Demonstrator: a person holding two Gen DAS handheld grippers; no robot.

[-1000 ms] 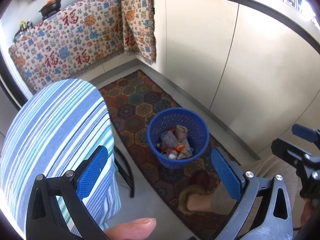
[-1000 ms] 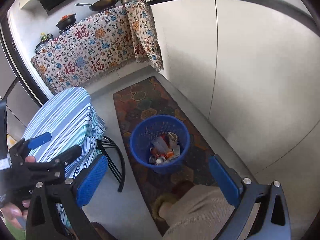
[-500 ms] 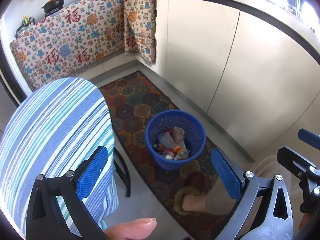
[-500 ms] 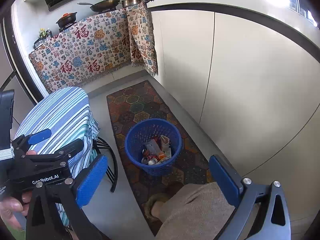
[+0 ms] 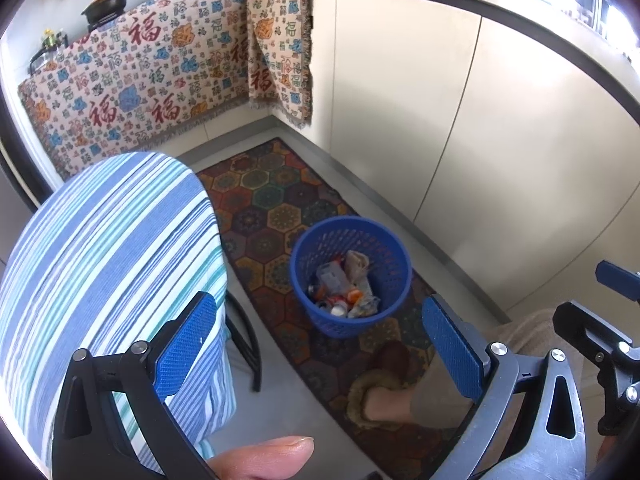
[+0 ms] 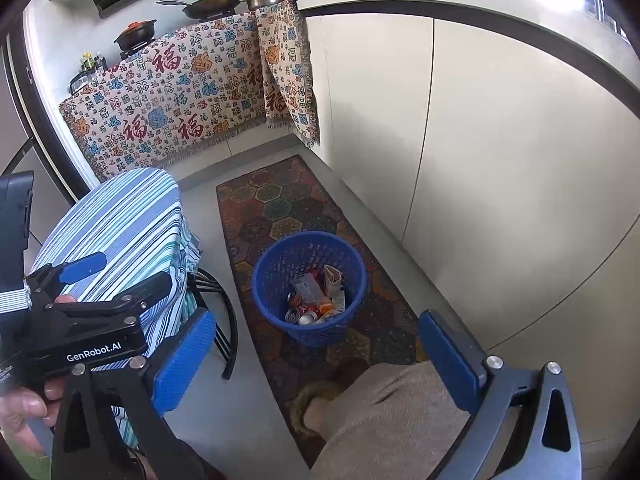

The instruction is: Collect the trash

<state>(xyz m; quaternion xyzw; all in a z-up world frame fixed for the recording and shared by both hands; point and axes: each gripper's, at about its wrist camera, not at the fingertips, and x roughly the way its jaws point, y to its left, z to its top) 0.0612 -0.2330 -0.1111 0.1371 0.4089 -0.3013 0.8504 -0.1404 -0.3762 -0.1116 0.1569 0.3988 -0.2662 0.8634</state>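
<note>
A blue mesh trash basket (image 5: 390, 280) stands on a patterned rug, also in the right wrist view (image 6: 348, 308). It holds several pieces of trash (image 5: 344, 288): crumpled paper, a flattened bottle, cans (image 6: 316, 300). My left gripper (image 5: 320, 344) is open and empty, held high above the floor, nearer to me than the basket. My right gripper (image 6: 312, 352) is open and empty, also high above the floor. The left gripper shows at the left in the right wrist view (image 6: 100, 284); the right gripper shows at the right edge in the left wrist view (image 5: 600, 320).
A round table under a blue striped cloth (image 5: 104, 264) stands left of the basket, with black legs (image 5: 248, 344). The person's foot in a slipper (image 5: 376, 396) rests on the rug (image 5: 272, 200). Cream cabinets (image 5: 460, 120) run along the right. A patterned cloth (image 5: 160, 76) hangs below the stove.
Both grippers have risen and drawn back from the basket, which now sits lower and smaller in both views. Both stay open and empty.
</note>
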